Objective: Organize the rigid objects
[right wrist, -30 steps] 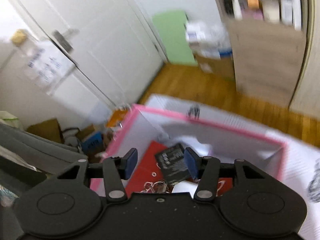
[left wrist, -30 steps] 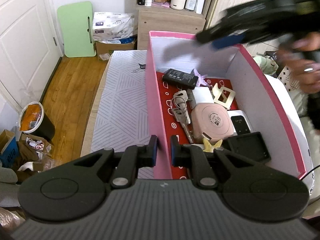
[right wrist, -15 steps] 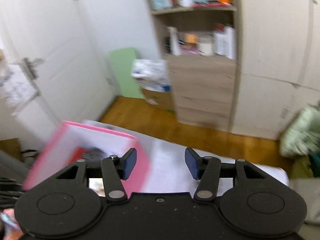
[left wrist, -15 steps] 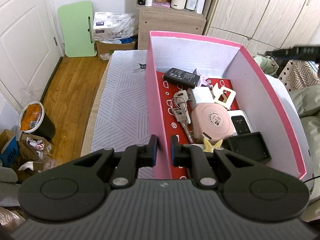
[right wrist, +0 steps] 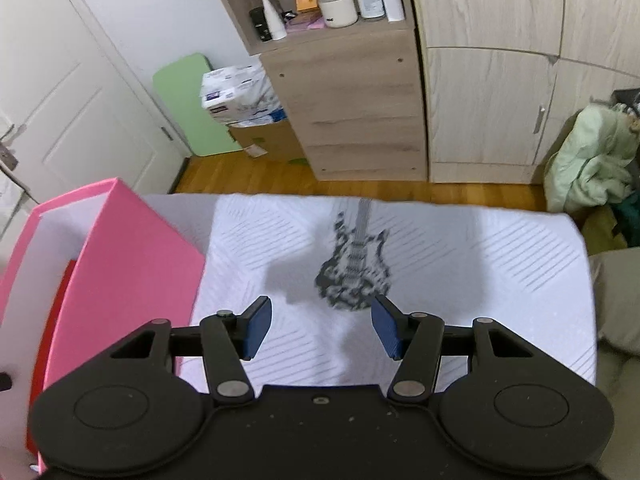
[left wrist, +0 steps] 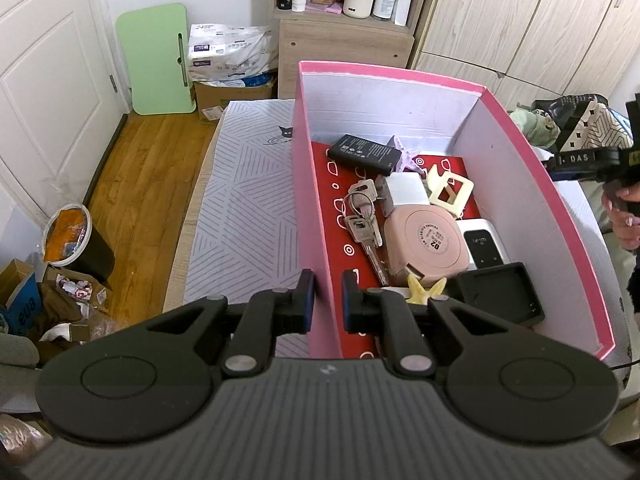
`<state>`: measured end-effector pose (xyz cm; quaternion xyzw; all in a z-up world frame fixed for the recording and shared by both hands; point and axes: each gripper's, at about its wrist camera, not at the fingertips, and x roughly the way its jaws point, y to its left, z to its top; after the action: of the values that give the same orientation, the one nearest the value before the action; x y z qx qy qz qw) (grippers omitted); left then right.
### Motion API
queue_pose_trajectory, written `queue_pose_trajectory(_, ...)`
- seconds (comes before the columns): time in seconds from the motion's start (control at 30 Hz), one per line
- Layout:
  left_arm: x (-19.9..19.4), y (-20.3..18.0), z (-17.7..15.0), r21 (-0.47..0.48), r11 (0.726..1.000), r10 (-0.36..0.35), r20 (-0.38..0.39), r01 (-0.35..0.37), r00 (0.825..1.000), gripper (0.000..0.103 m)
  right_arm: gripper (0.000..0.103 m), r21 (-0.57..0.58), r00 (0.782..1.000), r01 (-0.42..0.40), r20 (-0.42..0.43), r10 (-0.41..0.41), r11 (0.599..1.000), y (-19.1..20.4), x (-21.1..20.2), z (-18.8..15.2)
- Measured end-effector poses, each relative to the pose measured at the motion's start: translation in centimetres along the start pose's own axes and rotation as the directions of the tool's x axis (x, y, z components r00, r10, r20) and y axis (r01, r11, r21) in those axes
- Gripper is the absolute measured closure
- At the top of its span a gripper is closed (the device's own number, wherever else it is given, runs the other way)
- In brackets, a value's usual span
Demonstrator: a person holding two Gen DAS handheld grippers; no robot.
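Note:
My left gripper [left wrist: 328, 300] is shut on the near left wall of the pink box [left wrist: 312, 208], one pad on each side. Inside on the red floor lie a black battery pack [left wrist: 364, 154], a bunch of keys [left wrist: 362, 220], a pink round case [left wrist: 426, 244], a white device [left wrist: 484, 246], a black square case [left wrist: 500, 298] and a cream bracket [left wrist: 450, 194]. My right gripper [right wrist: 322, 330] is open and holds nothing, over the white sheet to the right of the pink box [right wrist: 132, 264]. Just beyond its fingers lies a black-and-white guitar shape [right wrist: 354, 264]; print or object, I cannot tell.
The box stands on a striped white bedsheet [left wrist: 240, 208]. Beyond the bed are a wooden shelf cabinet [right wrist: 352, 92], wardrobe doors [right wrist: 500, 80], a green board [left wrist: 154, 60] and cartons. A bin [left wrist: 70, 236] and clutter sit on the wood floor at left; green clothes [right wrist: 588, 164] are piled at right.
The right gripper has swung away from over the pink box to the right and sunk toward the sheet near the guitar shape. The left gripper has kept its grip and stayed still.

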<state>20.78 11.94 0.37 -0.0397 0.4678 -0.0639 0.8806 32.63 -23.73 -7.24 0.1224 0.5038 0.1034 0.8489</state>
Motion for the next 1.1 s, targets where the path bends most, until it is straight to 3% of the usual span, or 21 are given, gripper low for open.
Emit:
queue_pose_trajectory(0.13,0.0,0.0,0.0,0.001,1.0,0.0,0.0,0.0,1.0,0.092,0.042,0.007,0.999,-0.023,0.029,0.023,1.0,1.5,-1.5,-1.6)
queue_pose_trajectory(0.27,0.0,0.0,-0.1,-0.007,1.0,-0.004,0.007,0.004,1.0,0.092,0.042,-0.046,0.992,-0.051,0.112,0.056,0.998,4.6,-5.0,-3.7)
queue_pose_trajectory(0.53,-1.2,0.1,-1.4,-0.03,0.999,0.017,0.055,-0.015,0.998,0.091,0.042,-0.227,0.943,-0.129,0.274,0.191,0.965,11.6,-13.9,-9.5)
queue_pose_trajectory(0.9,-6.5,-2.7,-4.9,-0.038,0.996,0.088,0.13,-0.083,0.988,0.09,0.04,-0.251,0.912,-0.074,0.373,0.167,0.965,13.3,-18.4,-15.6)
queue_pose_trajectory(1.1,-7.7,-4.9,-7.0,-0.035,0.985,0.17,0.187,-0.167,0.968,0.086,0.036,-0.256,0.891,-0.006,0.438,0.122,0.967,14.1,-20.2,-17.6)
